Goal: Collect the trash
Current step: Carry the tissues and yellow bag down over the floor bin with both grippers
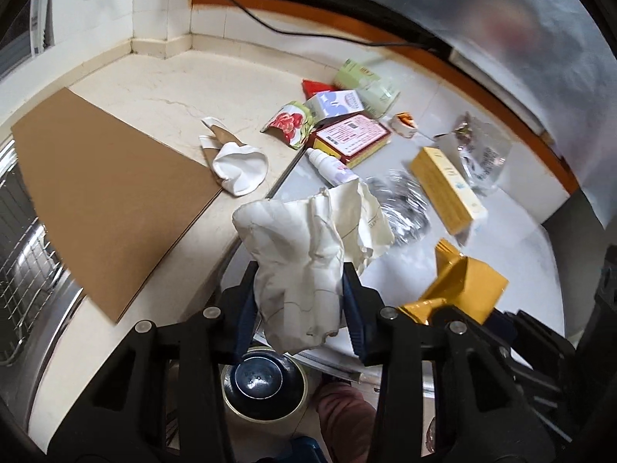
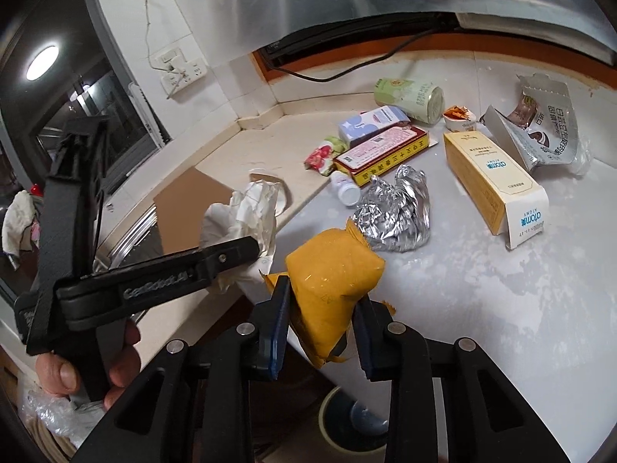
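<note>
The left gripper (image 1: 299, 293) pinches a crumpled white paper (image 1: 308, 254) above the counter (image 1: 154, 108) edge. The right gripper (image 2: 322, 322) pinches a yellow packet (image 2: 331, 277), perhaps a wrapper, near the crumpled foil (image 2: 393, 212).

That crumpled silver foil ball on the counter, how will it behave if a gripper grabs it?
The crumpled foil probably crushes further under the pads, judging by its loose folds. It looks light for its bulk, and likely slides rather than rolls.
</note>
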Demonstrator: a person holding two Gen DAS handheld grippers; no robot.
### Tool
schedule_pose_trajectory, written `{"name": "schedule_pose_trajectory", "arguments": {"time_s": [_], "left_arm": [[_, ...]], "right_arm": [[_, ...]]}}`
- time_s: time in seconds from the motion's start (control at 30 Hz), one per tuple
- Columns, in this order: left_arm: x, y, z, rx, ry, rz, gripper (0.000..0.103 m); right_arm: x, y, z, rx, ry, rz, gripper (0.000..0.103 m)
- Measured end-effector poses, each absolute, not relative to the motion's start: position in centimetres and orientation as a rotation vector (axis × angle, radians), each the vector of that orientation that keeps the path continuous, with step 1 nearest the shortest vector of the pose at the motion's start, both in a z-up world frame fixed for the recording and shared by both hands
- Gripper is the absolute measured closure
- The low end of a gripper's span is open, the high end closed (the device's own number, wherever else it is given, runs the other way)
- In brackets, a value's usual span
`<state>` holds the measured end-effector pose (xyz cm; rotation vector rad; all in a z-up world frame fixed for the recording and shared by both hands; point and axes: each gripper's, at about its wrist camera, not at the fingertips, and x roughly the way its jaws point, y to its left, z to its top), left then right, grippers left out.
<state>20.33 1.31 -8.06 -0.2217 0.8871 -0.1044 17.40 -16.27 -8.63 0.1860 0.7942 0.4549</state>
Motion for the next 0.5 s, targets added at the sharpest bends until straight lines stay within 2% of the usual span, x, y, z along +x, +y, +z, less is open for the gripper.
{"name": "schedule_pose_trajectory", "arguments": {"time_s": [0.2, 0.5], "left_arm": [[14.2, 2.0, -7.1, -0.192, 0.847, -0.122, 0.066], [7.4, 2.9, -10.3, -0.148, 0.869, -0.100, 0.066]], "right_arm": [[13.1, -15.6, -8.1, 0.161, 0.801, 0.487, 0.074], [7.8, -14.0, -10.6, 0.102, 0.876, 0.536, 0.074]]}}
